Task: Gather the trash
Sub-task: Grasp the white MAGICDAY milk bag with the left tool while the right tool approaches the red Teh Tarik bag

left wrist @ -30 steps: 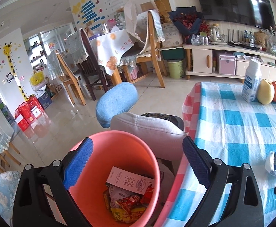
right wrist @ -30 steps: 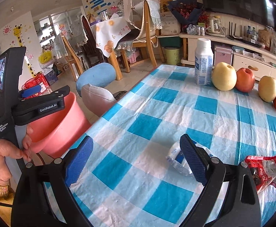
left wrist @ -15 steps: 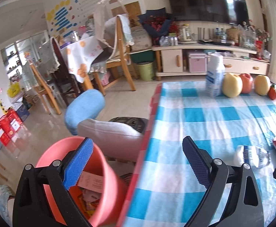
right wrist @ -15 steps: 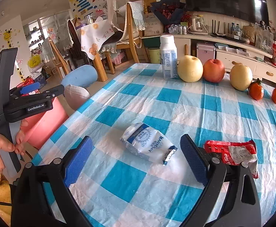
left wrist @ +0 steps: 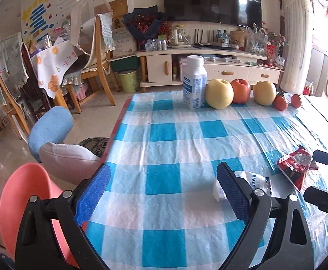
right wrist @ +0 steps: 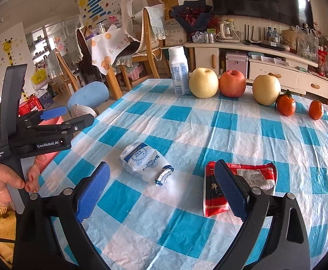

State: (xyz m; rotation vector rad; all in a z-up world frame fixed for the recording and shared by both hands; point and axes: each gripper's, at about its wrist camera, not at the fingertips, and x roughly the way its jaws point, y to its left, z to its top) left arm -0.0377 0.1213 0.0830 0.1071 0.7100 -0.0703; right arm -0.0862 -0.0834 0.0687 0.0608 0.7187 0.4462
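Two pieces of trash lie on the blue checked tablecloth [right wrist: 231, 121]: a white-and-blue wrapper [right wrist: 144, 165] [left wrist: 256, 183] and a red snack wrapper [right wrist: 254, 180] [left wrist: 295, 166]. My right gripper [right wrist: 161, 166] is open above the table, with the white wrapper just ahead between its fingers and the red wrapper partly behind its right finger. My left gripper [left wrist: 162, 175] is open and empty over the table's left part, and also shows in a hand [right wrist: 76, 115]. The pink bin [left wrist: 22, 202] [right wrist: 52, 156] stands off the table's left edge.
A white bottle [right wrist: 178, 72], two pears, an apple [right wrist: 232, 83] and two small oranges line the table's far edge. A blue cushion [left wrist: 51, 132] and a grey one sit beside the table on the left. Chairs and a TV cabinet stand beyond.
My left gripper has swung right, from over the pink bin to over the table. My right gripper has shifted right, bringing the red wrapper into view. Both stay open.
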